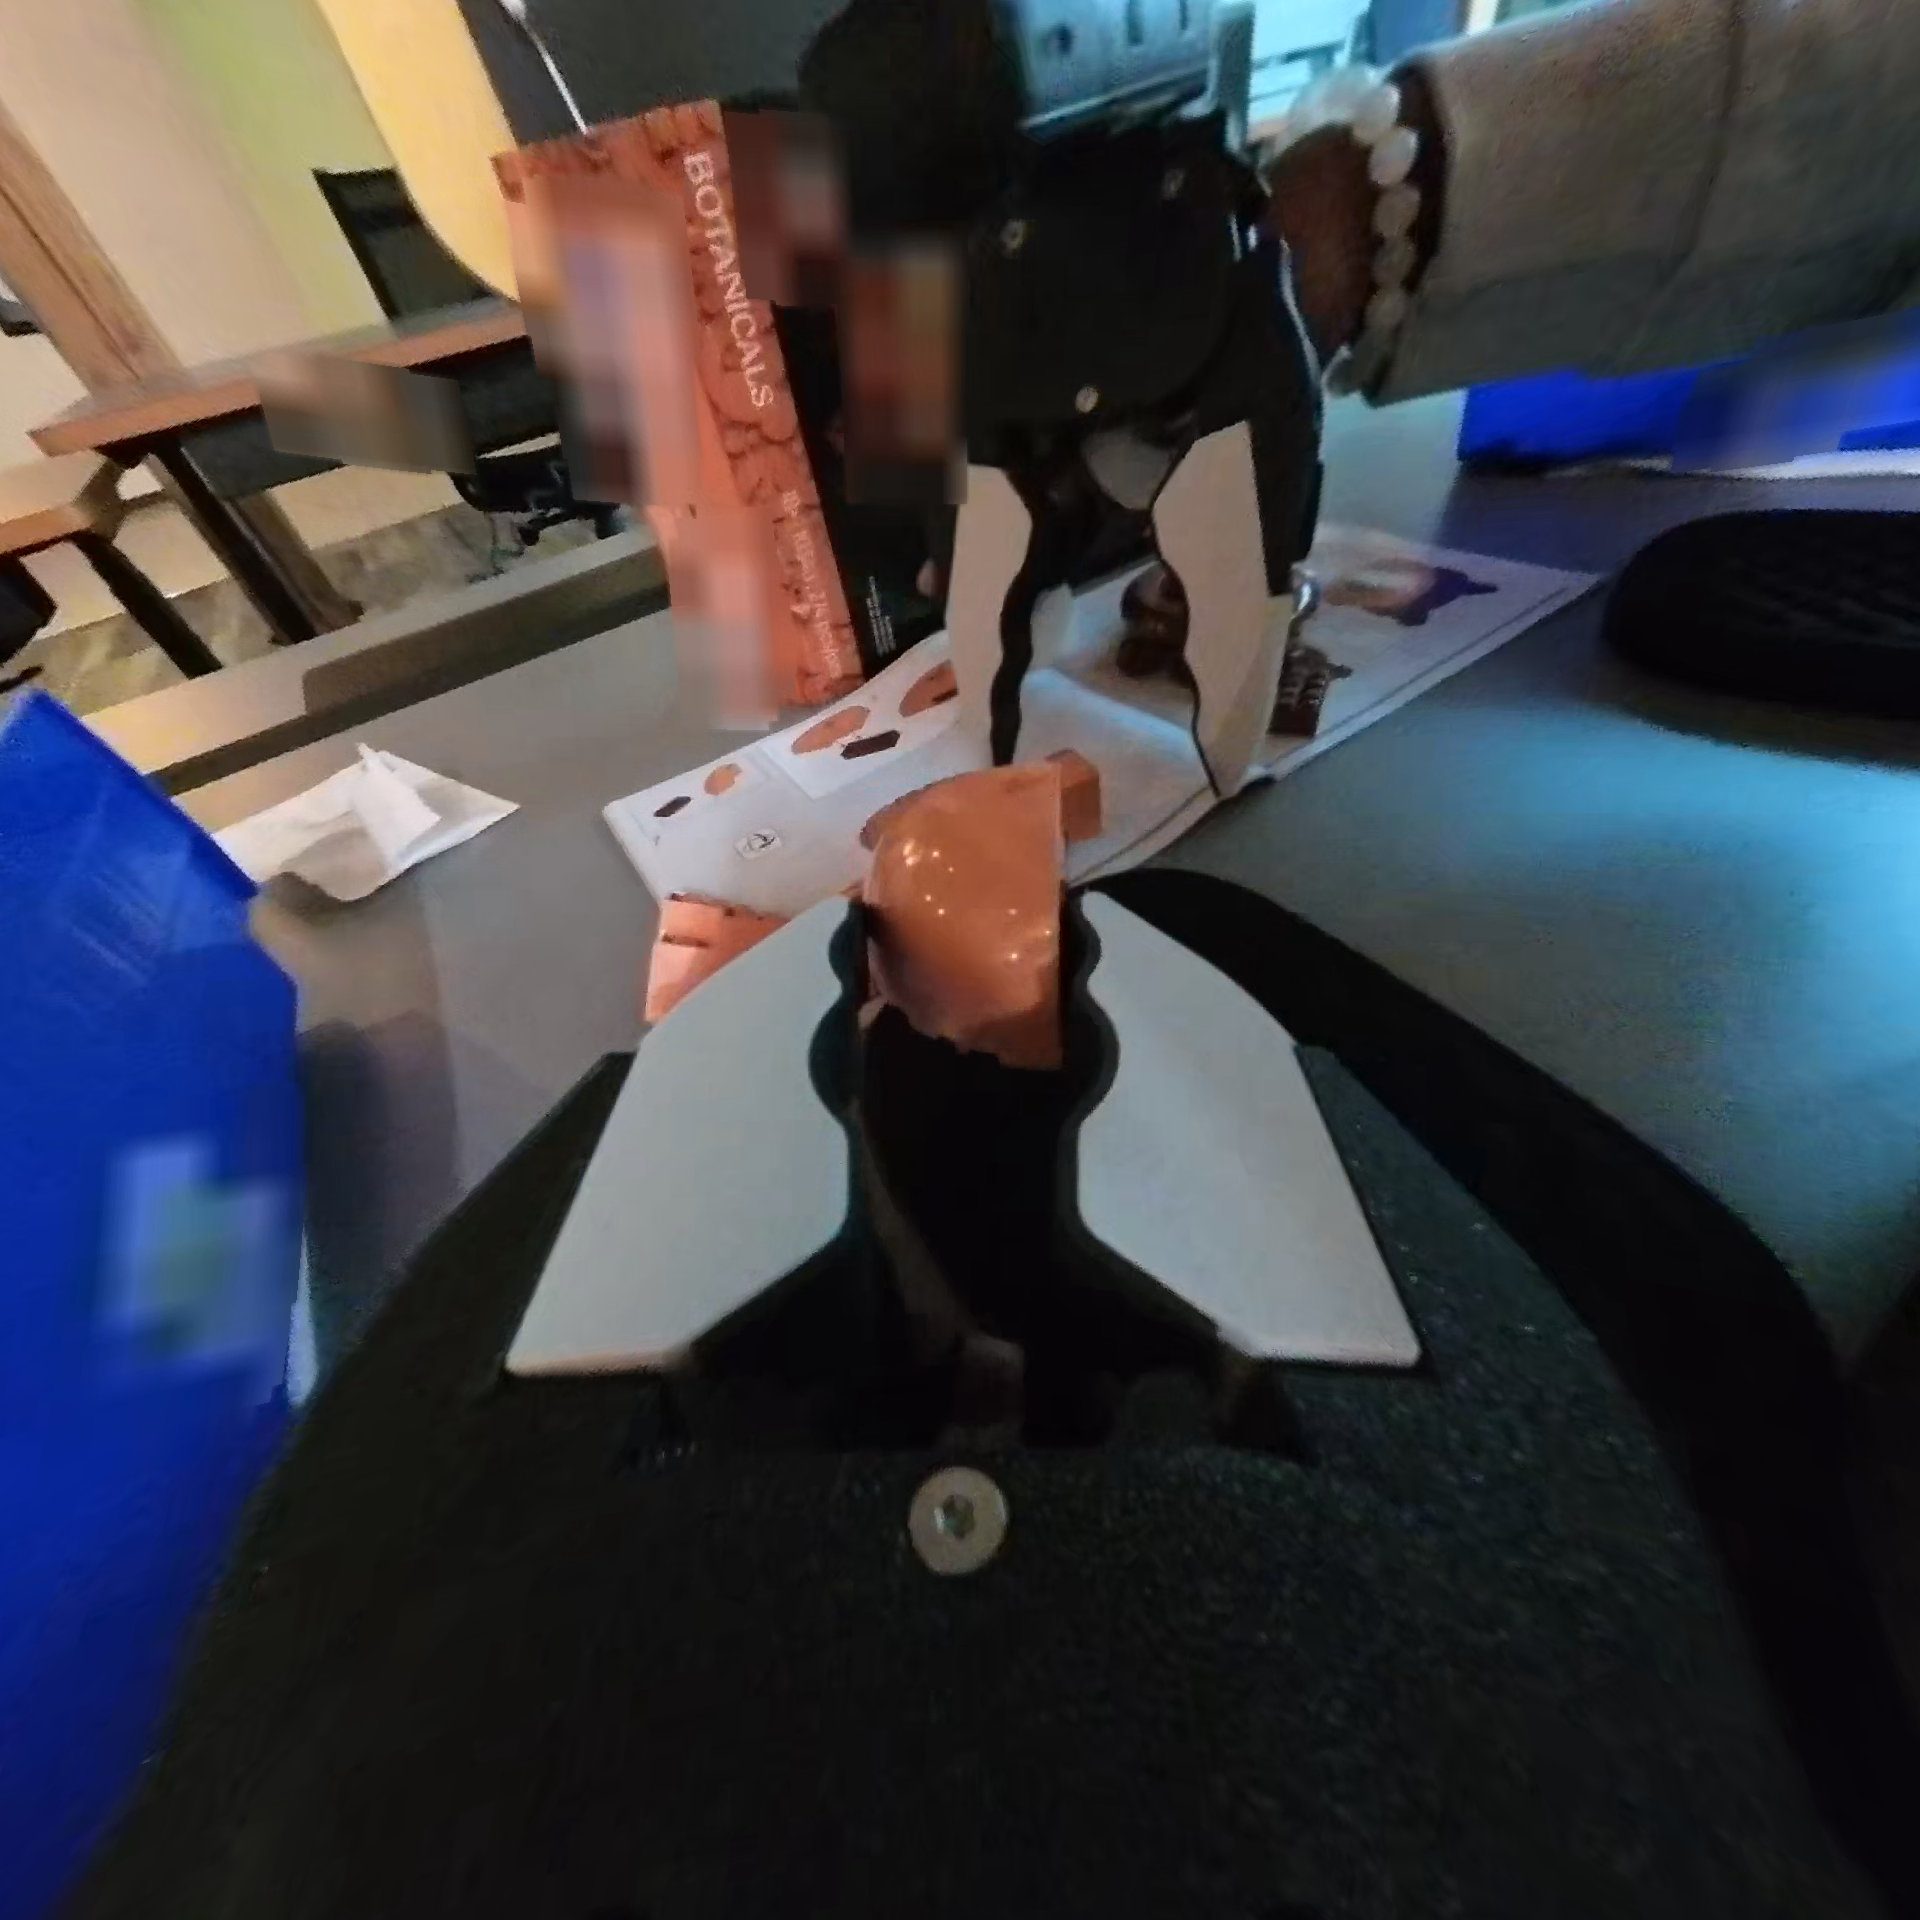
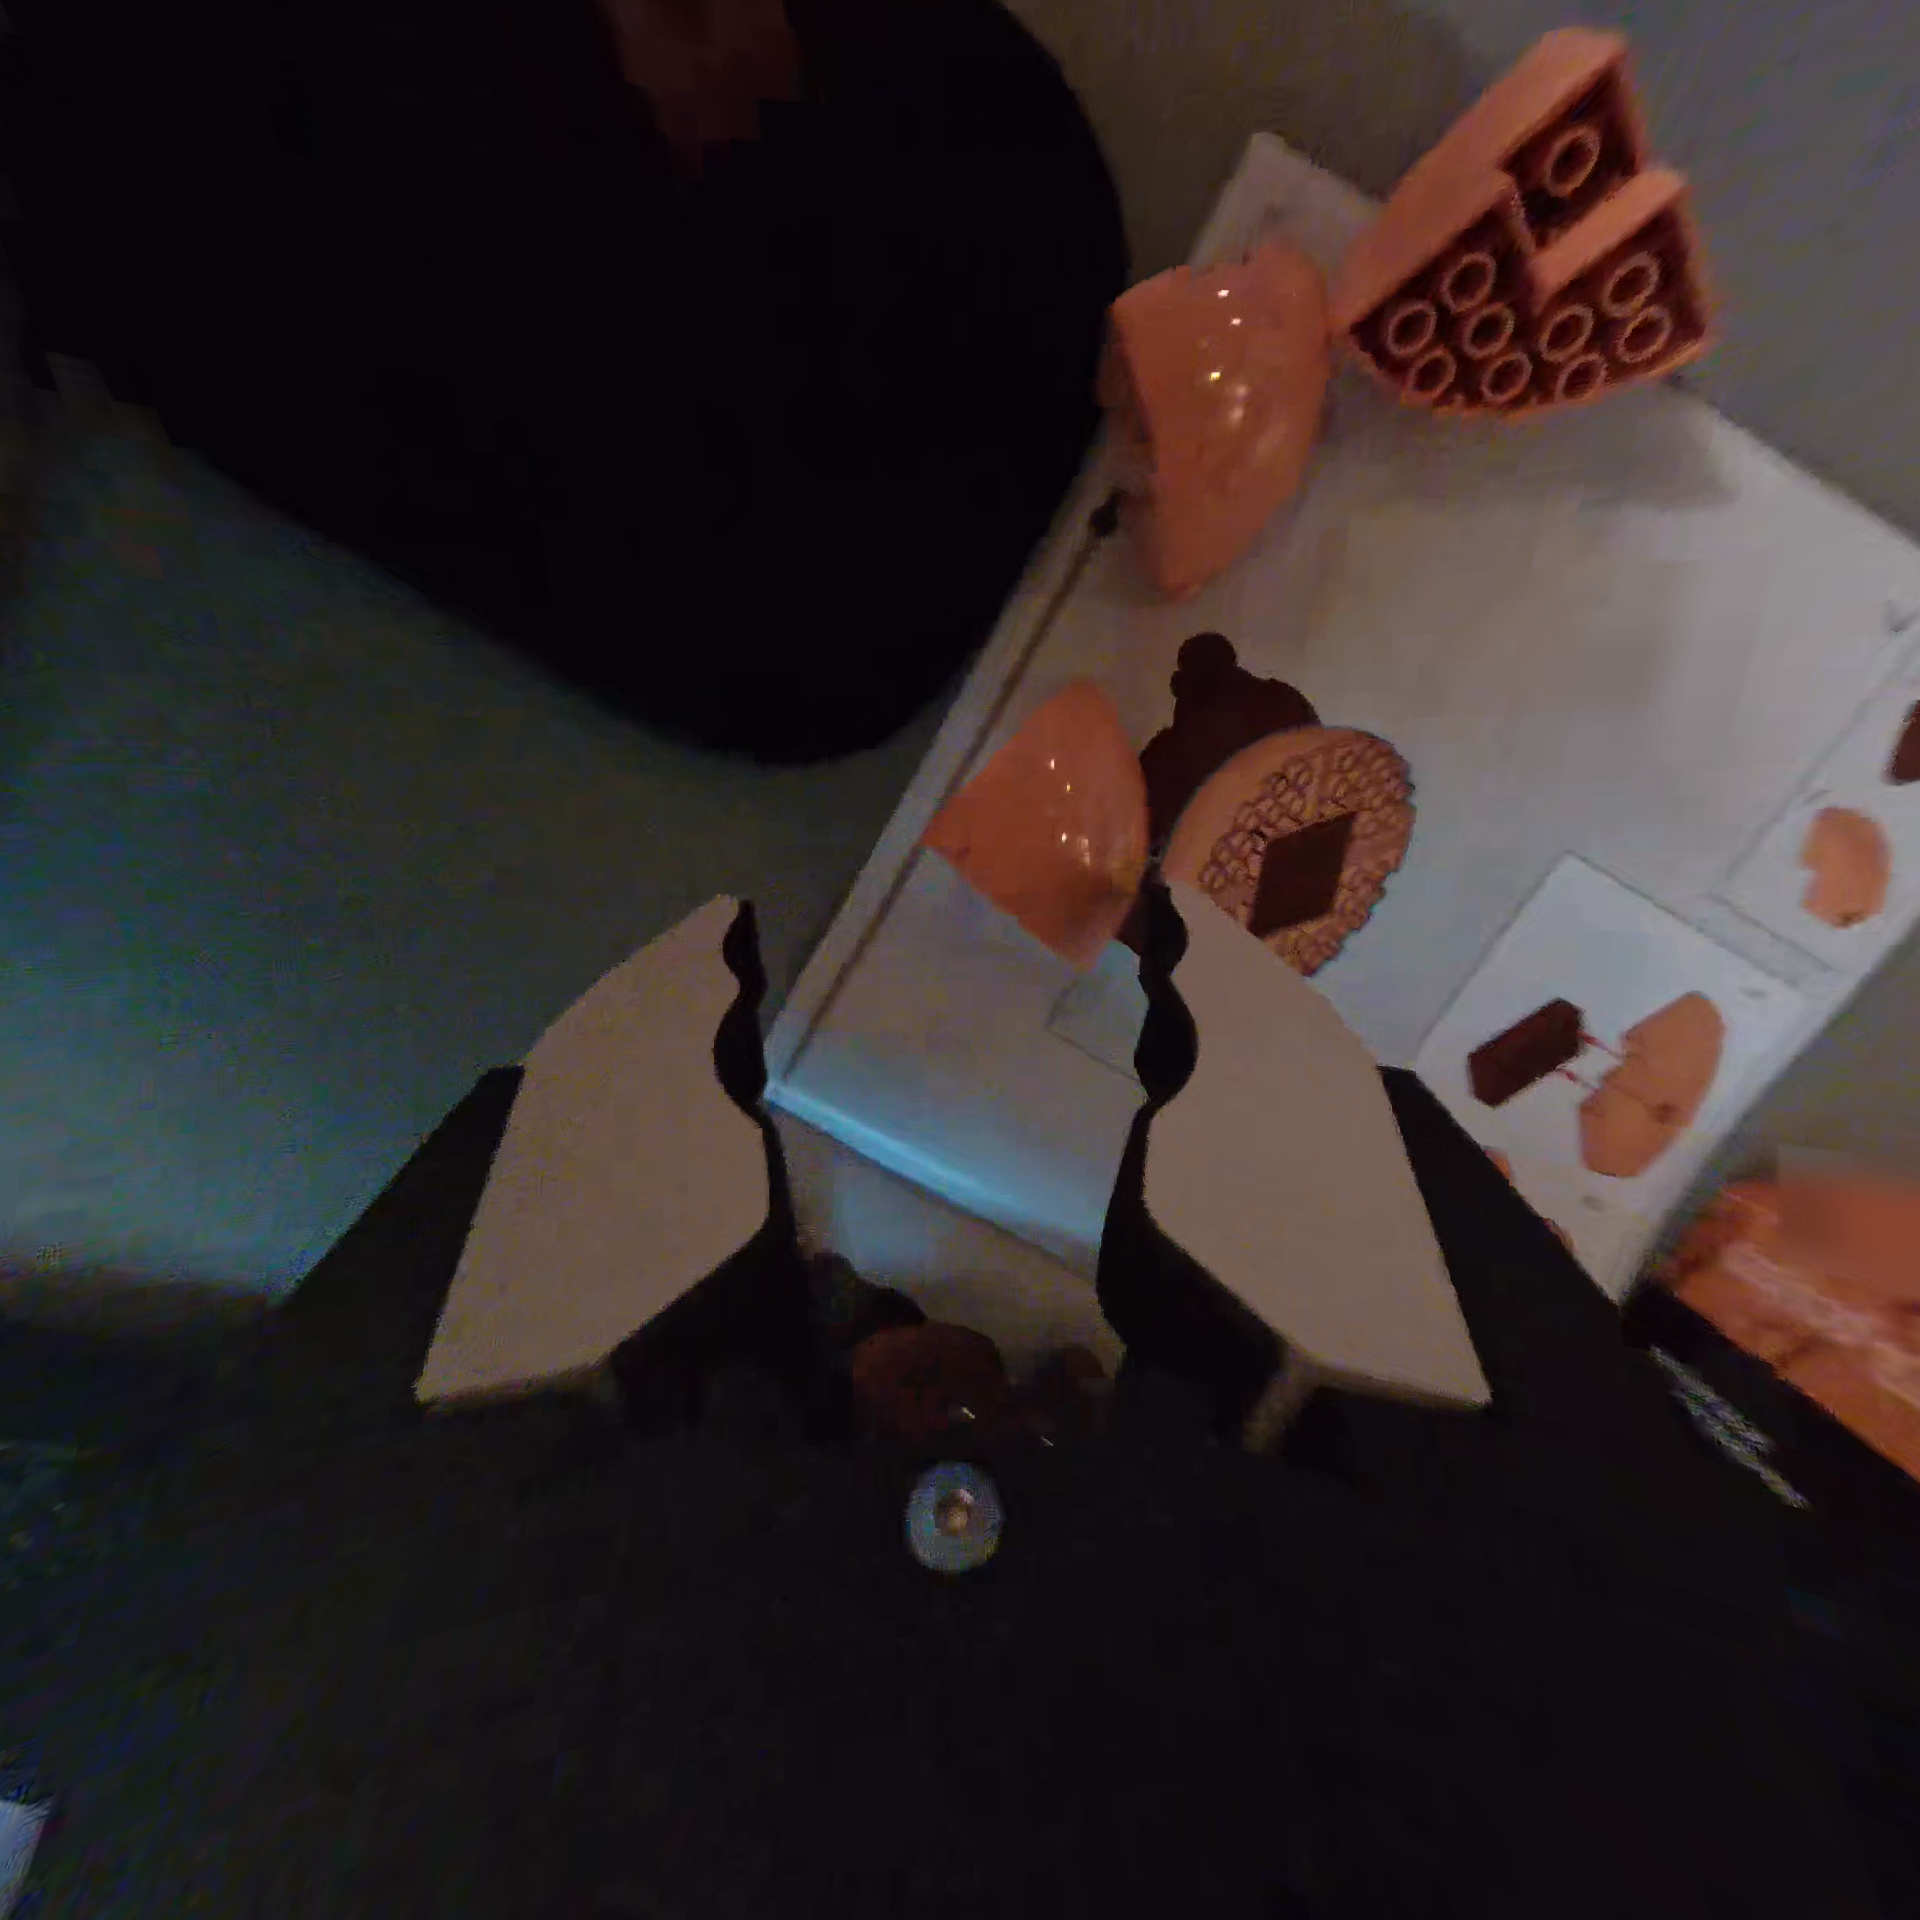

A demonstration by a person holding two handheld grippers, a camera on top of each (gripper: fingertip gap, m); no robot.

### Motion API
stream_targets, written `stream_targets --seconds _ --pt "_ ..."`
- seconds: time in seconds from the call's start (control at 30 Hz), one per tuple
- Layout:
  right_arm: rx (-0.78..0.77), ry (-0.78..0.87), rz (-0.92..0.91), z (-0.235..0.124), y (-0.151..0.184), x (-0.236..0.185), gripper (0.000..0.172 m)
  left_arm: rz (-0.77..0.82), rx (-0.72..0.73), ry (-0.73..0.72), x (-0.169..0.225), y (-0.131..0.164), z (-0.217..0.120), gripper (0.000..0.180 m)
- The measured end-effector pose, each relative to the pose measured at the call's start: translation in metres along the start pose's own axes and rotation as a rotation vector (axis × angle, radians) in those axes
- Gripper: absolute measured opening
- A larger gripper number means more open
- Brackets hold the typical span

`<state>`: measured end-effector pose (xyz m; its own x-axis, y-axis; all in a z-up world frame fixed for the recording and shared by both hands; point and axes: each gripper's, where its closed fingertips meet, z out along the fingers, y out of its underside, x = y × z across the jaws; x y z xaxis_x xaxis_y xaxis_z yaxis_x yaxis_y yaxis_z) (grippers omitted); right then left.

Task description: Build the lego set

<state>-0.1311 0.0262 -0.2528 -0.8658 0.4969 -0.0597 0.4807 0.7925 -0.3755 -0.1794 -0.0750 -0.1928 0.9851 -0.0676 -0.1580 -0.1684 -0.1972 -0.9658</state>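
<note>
The left gripper (image 1: 961,997) has its jaws clamped on a glossy salmon-pink curved brick (image 1: 966,914), the piece standing up between the 2 fingers with the pads pressing its sides; only the lower part sits in the grip, the domed top poking clear above the fingertips. It hangs just over the near edge of an open instruction booklet (image 1: 1101,665) lying on the grey counter (image 1: 1455,935).

The right gripper (image 2: 951,925) reaches down over the same booklet with its jaws wide apart and nothing between them. Nearest its right fingertip is a second salmon-pink curved piece (image 2: 1049,821), lying on the page and just beside that finger, next to a round tan studded plate with a dark tile (image 2: 1299,842) and a dark brown piece (image 2: 1216,717) behind it. Farther off lies a third curved piece (image 2: 1216,416) and a cluster of pink bricks turned underside-up (image 2: 1517,281).

A tall pink box (image 1: 727,416) stands behind the booklet, a blue bin (image 1: 125,1143) at the left, a torn white bag (image 1: 364,831) on the counter.

Risks, as I judge them: the glossy rounded brick could slip or twist in the left grip, since little flat surface meets the pads; the right finger could nudge the loose curved piece or skid on the slick page, dragging the booklet and scattering the small parts
</note>
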Motion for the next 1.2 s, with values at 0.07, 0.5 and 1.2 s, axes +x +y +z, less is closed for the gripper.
stream_targets --seconds 0.07,0.5,1.2 --pt "0.004 0.028 -0.131 -0.006 0.003 0.005 0.066 -0.013 0.017 0.033 0.002 -0.003 0.002 0.036" --pt "0.130 -0.036 -0.201 0.019 -0.009 0.016 0.032 -0.097 0.015 0.104 0.004 -0.004 0.007 0.036" --pt "0.151 0.174 0.095 -0.023 -0.078 -0.022 0.032 0.090 0.023 0.070 0.016 -0.005 0.015 0.036"
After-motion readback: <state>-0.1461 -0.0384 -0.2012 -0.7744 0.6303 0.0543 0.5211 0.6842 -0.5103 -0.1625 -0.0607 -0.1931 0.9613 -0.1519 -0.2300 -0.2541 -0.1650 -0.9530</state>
